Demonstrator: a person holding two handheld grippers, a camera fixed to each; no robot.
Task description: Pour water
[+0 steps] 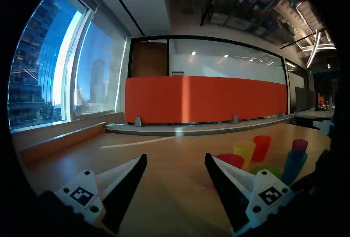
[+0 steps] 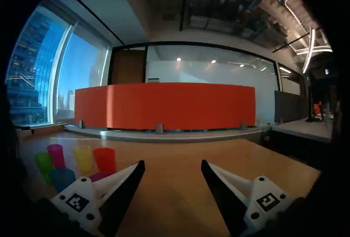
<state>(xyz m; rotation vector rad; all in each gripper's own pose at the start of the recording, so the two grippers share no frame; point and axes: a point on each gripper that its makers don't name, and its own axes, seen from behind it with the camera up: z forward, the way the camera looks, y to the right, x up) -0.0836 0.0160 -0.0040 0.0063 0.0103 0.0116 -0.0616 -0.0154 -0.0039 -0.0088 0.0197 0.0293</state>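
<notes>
The left tongs [image 1: 175, 167] and right tongs [image 2: 173, 171] gape released above the bench [image 1: 175, 202]. The cups [image 1: 261, 147], seemingly six, cluster at three o'clock of the left tongs, nine o'clock of the right.

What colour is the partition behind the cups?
Orange partition, clearest in the right gripper view.
</notes>
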